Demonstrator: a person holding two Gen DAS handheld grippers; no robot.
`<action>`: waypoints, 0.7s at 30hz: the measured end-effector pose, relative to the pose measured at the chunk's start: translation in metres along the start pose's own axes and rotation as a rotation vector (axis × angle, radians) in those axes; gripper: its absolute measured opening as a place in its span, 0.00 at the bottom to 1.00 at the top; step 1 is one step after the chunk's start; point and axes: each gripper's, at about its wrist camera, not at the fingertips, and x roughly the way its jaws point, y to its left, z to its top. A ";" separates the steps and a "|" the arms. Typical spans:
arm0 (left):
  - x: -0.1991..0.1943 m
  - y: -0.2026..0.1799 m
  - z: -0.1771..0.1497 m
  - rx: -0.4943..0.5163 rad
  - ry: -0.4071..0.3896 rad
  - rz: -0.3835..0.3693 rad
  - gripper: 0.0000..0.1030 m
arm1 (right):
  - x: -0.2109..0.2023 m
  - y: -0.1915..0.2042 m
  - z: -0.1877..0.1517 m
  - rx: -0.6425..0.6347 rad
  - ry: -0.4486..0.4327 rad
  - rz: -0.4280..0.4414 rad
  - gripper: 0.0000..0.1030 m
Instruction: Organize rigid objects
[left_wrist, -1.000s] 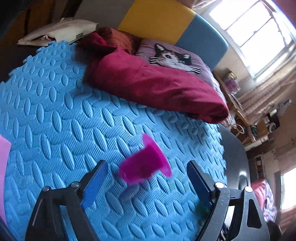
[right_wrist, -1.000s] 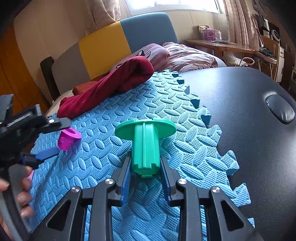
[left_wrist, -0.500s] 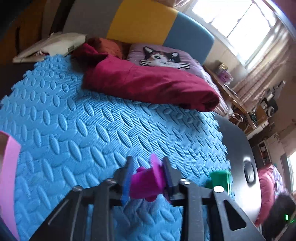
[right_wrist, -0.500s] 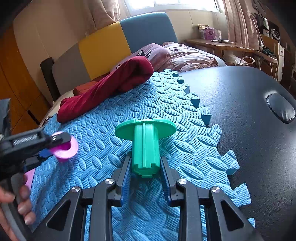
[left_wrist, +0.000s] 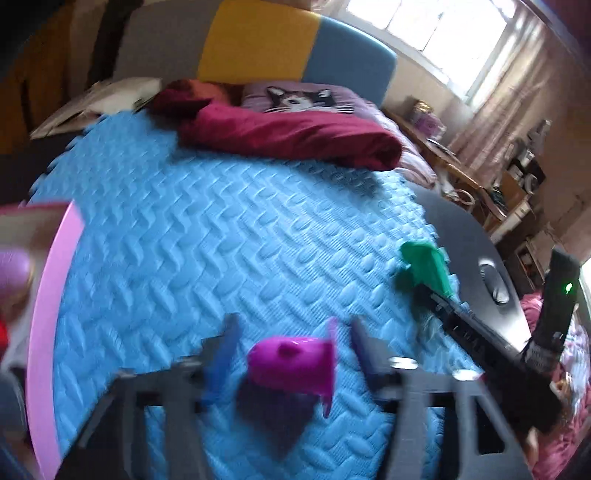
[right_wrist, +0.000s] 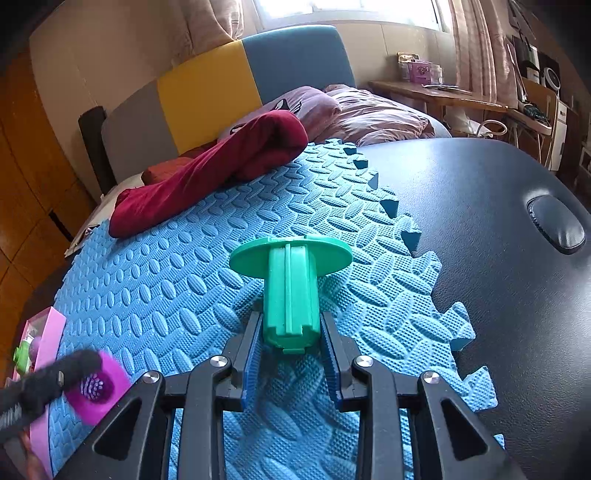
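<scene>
A magenta cup-shaped piece (left_wrist: 291, 365) sits between the fingers of my left gripper (left_wrist: 290, 350); the view is blurred and gaps show on both sides of it, so the jaws look open. It also shows in the right wrist view (right_wrist: 96, 387), by a dark finger of the left gripper. My right gripper (right_wrist: 291, 343) is shut on a green flanged peg (right_wrist: 291, 291) and holds it above the blue foam mat (right_wrist: 184, 280). The green peg also shows in the left wrist view (left_wrist: 424, 266).
A pink box (left_wrist: 55, 295) with small toys stands at the mat's left edge, also in the right wrist view (right_wrist: 44, 332). A dark red blanket (left_wrist: 295, 136) lies at the mat's far side. A black padded table (right_wrist: 498, 221) lies to the right.
My left gripper closed on the magenta piece, swung left towards the pink box, and its jaws have now spread apart around the piece. The right gripper has stayed still with the green peg.
</scene>
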 end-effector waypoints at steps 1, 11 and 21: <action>0.001 0.004 -0.005 -0.016 0.002 -0.007 0.68 | 0.000 0.000 0.000 0.000 0.000 -0.001 0.29; -0.007 -0.008 -0.030 0.077 0.001 -0.062 0.27 | 0.000 0.002 0.000 -0.006 0.001 -0.008 0.29; -0.025 -0.009 -0.026 0.117 -0.045 -0.069 0.09 | 0.000 0.003 -0.001 -0.016 0.000 -0.022 0.29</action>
